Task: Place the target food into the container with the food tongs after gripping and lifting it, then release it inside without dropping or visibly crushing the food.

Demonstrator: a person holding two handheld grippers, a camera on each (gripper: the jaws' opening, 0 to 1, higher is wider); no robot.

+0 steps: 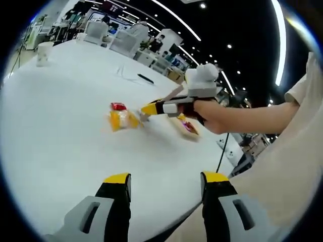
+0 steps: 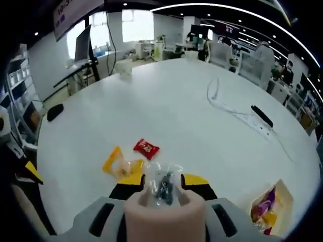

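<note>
Beige food tongs (image 2: 164, 212) sit between the yellow-tipped jaws of my right gripper (image 2: 163, 180), which is shut on them. At the tongs' tips is a clear wrapped sweet (image 2: 164, 185) with a dark filling; whether it is lifted off the table I cannot tell. Just beyond lie a yellow packet (image 2: 121, 166) and a red packet (image 2: 146, 147). The container (image 2: 282, 194), holding colourful packets, is at the lower right. In the left gripper view a hand holds the right gripper (image 1: 151, 108) over the yellow packet (image 1: 121, 120), the red packet (image 1: 118, 106) and the container (image 1: 187, 127). My left gripper (image 1: 166, 178) is open, empty, low over the near table.
A round white table (image 1: 60, 131) carries a paper cup (image 1: 44, 53) at the far side, a black pen (image 1: 145, 78) and a thin cable (image 2: 227, 106). Chairs and desks stand behind. The person's arm (image 1: 252, 113) reaches in from the right. The table edge runs close below my left jaws.
</note>
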